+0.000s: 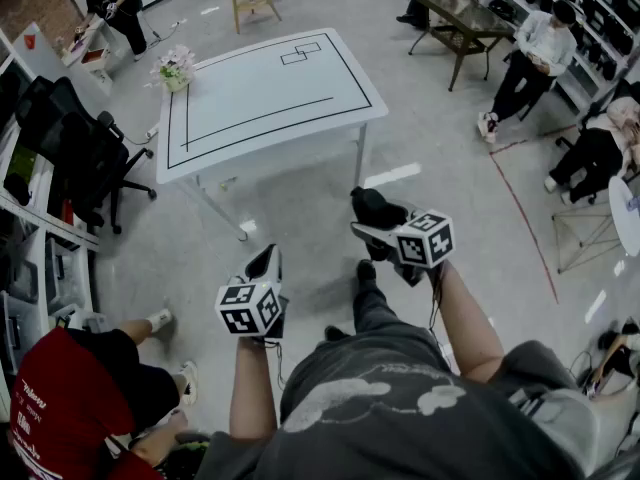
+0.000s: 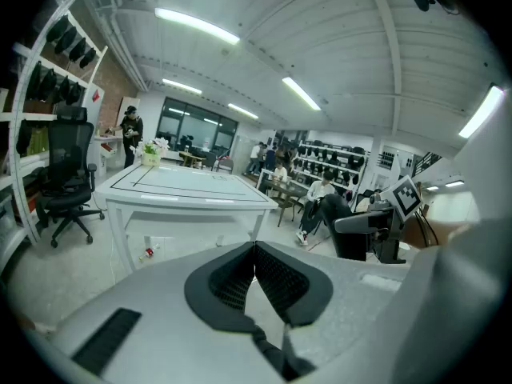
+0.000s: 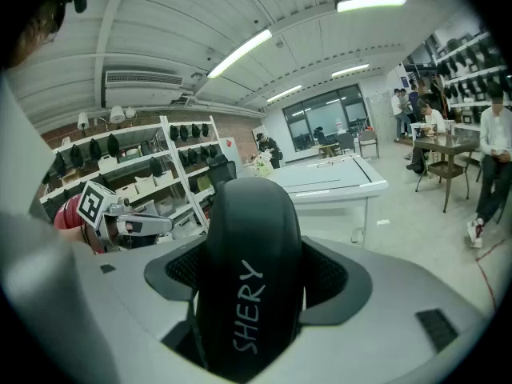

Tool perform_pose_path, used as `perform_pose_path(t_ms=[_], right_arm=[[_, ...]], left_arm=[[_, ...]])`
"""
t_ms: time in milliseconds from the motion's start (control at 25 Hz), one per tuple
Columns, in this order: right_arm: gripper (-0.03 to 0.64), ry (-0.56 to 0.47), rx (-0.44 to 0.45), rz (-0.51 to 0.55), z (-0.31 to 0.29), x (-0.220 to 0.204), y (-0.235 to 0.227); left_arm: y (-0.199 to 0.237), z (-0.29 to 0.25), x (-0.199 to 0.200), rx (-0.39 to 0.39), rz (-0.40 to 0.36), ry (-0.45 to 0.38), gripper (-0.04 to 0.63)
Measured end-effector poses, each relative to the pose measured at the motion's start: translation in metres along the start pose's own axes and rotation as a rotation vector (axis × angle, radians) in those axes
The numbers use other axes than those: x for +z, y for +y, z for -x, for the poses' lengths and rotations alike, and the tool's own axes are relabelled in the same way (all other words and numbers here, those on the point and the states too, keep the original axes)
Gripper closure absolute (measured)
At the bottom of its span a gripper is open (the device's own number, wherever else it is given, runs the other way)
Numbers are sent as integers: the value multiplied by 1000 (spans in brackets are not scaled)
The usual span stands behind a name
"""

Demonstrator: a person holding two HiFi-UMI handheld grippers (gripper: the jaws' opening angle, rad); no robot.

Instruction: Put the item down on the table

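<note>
Right gripper view puts the black rounded case [image 3: 252,294], lettered SHERY, upright between the dark ribbed fingers [image 3: 332,277], which stand wide and press its two sides. The right gripper [image 1: 382,230] has hold of it, so the task's thing is in the air, not yet set down.

Left gripper view shows the left gripper [image 2: 256,256] with its fingers brought together on nothing. In the head view it hangs low by the person's left side [image 1: 265,266], apart from the right one.

Judging from this, only the carrying is in hand; the approach, lowering and release are all left.

Bare grey floor [image 1: 300,218] lies between the person and the white counter with black lines [image 1: 270,98], well apart from both grippers. Its near edge and right corner face the person, and the top is bare except for a small pot of flowers [image 1: 176,71] at the far left corner. A black office chair [image 1: 75,153] stands off its left side, so the straight path looks free.
</note>
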State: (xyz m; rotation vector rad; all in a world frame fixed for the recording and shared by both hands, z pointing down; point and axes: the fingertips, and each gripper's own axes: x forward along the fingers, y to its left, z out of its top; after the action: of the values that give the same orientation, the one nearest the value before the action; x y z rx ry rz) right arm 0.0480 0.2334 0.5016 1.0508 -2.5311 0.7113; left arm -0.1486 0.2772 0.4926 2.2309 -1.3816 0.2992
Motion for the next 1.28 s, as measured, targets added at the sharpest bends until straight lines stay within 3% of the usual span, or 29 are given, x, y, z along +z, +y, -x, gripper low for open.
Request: perform_pose_path(t_ms=[680, 1000, 1280], right_arm=[[272, 17, -30, -25, -3, -6, -23], [270, 0, -10, -38, -26, 18, -51], [270, 8, 19, -35, -60, 56, -106]], left_arm=[[5, -17, -8, 2, 20, 29, 592], [21, -45, 8, 28, 20, 37, 592], [36, -96, 45, 71, 24, 34, 592]])
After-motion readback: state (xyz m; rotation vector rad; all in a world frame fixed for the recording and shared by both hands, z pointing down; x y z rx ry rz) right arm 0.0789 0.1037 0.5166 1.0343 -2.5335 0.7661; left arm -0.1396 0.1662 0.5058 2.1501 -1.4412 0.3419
